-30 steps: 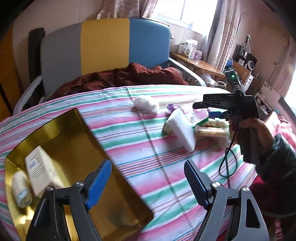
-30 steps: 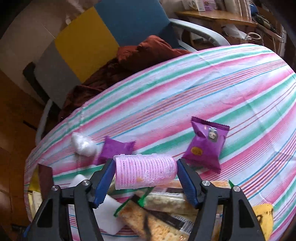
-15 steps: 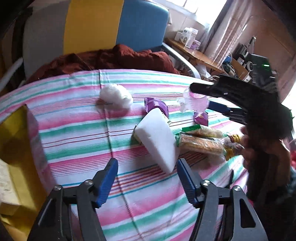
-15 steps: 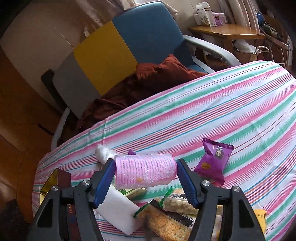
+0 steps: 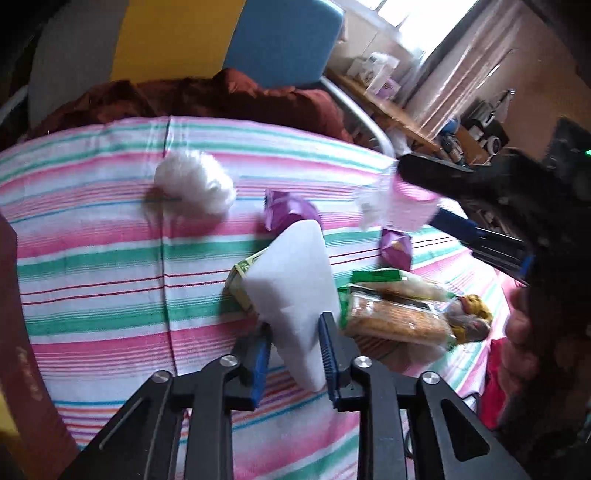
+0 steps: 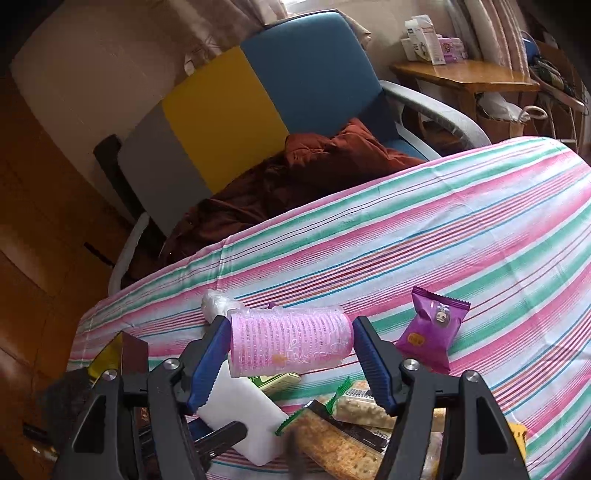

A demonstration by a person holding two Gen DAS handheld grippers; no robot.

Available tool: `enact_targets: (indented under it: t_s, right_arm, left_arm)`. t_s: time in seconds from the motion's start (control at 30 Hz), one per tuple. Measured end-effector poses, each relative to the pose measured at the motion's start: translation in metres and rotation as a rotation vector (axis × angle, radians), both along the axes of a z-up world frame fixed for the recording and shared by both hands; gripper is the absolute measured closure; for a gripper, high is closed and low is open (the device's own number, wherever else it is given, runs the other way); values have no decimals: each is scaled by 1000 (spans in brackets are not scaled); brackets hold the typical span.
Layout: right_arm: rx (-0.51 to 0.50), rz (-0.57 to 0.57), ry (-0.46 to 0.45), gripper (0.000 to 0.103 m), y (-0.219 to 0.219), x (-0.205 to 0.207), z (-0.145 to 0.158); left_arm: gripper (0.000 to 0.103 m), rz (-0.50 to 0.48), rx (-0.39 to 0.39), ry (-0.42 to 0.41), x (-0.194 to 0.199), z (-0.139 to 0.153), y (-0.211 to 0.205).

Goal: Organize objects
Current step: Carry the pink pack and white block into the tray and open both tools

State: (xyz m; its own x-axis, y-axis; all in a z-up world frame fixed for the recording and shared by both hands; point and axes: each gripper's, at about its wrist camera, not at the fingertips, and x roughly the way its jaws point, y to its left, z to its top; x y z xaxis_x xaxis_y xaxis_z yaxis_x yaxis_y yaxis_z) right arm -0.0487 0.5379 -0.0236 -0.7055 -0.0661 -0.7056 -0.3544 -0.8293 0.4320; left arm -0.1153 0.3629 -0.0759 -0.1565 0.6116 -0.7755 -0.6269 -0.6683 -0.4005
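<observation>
Still early I reckon: left gripper (image 5: pixel 293 354) jaws pinch the white sponge block (image 5: pixel 295 280) on the table (image 5: pixel 92 266), right gripper (image 6: pixel 288 354) holds the pink hair roller (image 6: pixel 290 341) aloft, and 2 purple snack packets (image 6: pixel 430 332) plus cracker packs (image 5: pixel 395 317) remain.

Beyond my worktop (image 6: pixel 461 229), draped in a pink, green and white striped cloth, stands an armchair (image 6: pixel 258 103) with grey, yellow and blue back panels, a rust-brown blanket (image 6: pixel 314 166) heaped on its seat. Daylight pours through a curtained window (image 5: pixel 406 14) above a wooden side table (image 6: pixel 465 75) holding small boxes. Wooden panelling (image 6: pixel 33 221) lines the left.
</observation>
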Motion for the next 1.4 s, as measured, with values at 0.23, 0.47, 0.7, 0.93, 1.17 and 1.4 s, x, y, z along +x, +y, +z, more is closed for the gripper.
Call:
enact_targets:
  t_s: [0.23,0.47,0.7,0.93,1.17,1.4]
  right_arm:
    - [28,87,34,34,-21,-3,5]
    - [43,153,9,34,-40,-10,-1]
    - [60,254,1,34,-81,-13,9]
    - [68,359,8,34,-143,-14,29]
    - [71,497,0,34,-222,-24,38]
    - [91,534,-47,34,-284,-54,33]
  left_arm:
    - [82,-13,31,52,20,27,-40]
    - [82,27,51,87,30,56,-93]
    - [82,154,74,124,32,79,-177]
    - [82,359,71,134,23,83,-275]
    - [82,499,52,149,21,79,-342]
    - [79,575,5,137,16,62,-375]
